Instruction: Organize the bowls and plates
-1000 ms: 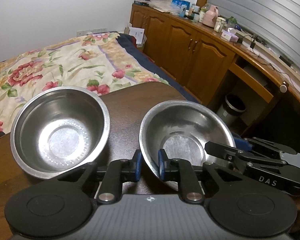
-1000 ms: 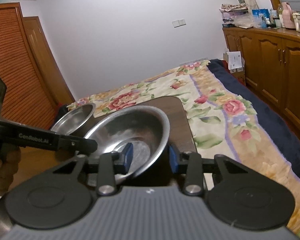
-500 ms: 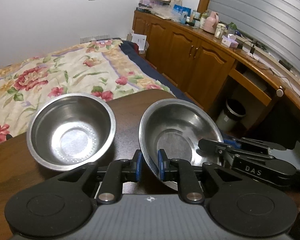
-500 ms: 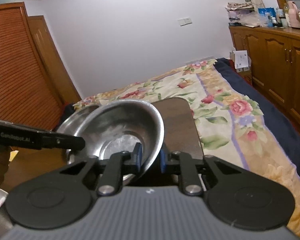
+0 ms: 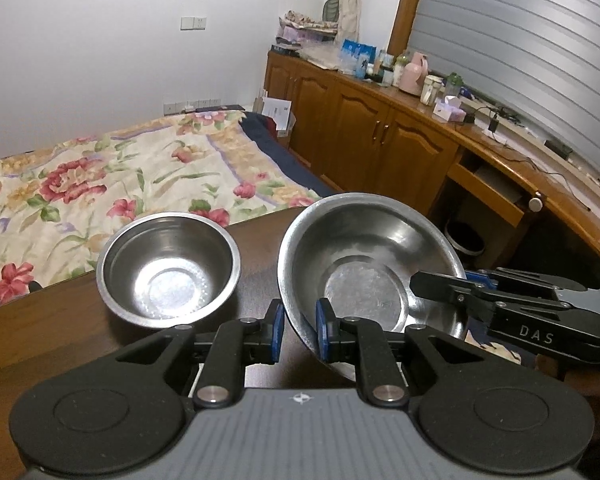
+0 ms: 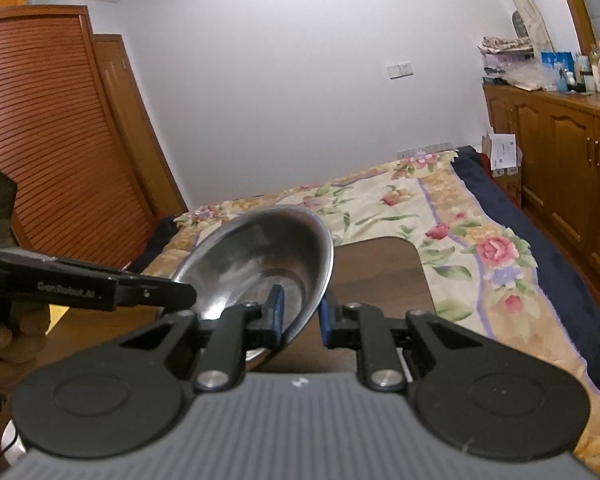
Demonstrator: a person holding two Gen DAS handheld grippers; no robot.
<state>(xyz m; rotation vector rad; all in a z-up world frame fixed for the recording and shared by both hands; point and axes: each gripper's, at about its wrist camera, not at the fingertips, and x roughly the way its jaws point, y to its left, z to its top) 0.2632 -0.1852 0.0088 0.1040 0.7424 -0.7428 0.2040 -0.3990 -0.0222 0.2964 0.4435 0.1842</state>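
A wide steel bowl [image 5: 364, 264] hangs tilted above the right end of the dark wooden table [image 5: 60, 320]. My left gripper [image 5: 300, 330] is shut on its near rim. The right gripper [image 5: 440, 284] comes in from the right and clamps the rim on that side. In the right wrist view the same wide bowl [image 6: 260, 252] tips up between the blue pads of my right gripper [image 6: 301, 314], which is shut on its rim, and the left gripper [image 6: 180, 294] reaches in from the left. A deeper steel bowl [image 5: 168, 268] sits upright on the table, left of the wide one.
A bed with a floral cover [image 5: 100, 176] lies just past the table's far edge. Wooden cabinets [image 5: 380, 140] with a cluttered top run along the right, with a dark waste bin [image 5: 464, 240] below. A slatted wardrobe [image 6: 52, 140] stands left. A hand [image 6: 4, 340] holds the left gripper.
The right gripper has shut on the wide bowl's rim. Both grippers have risen with that bowl, which now tilts more steeply. The deeper bowl stays on the table.
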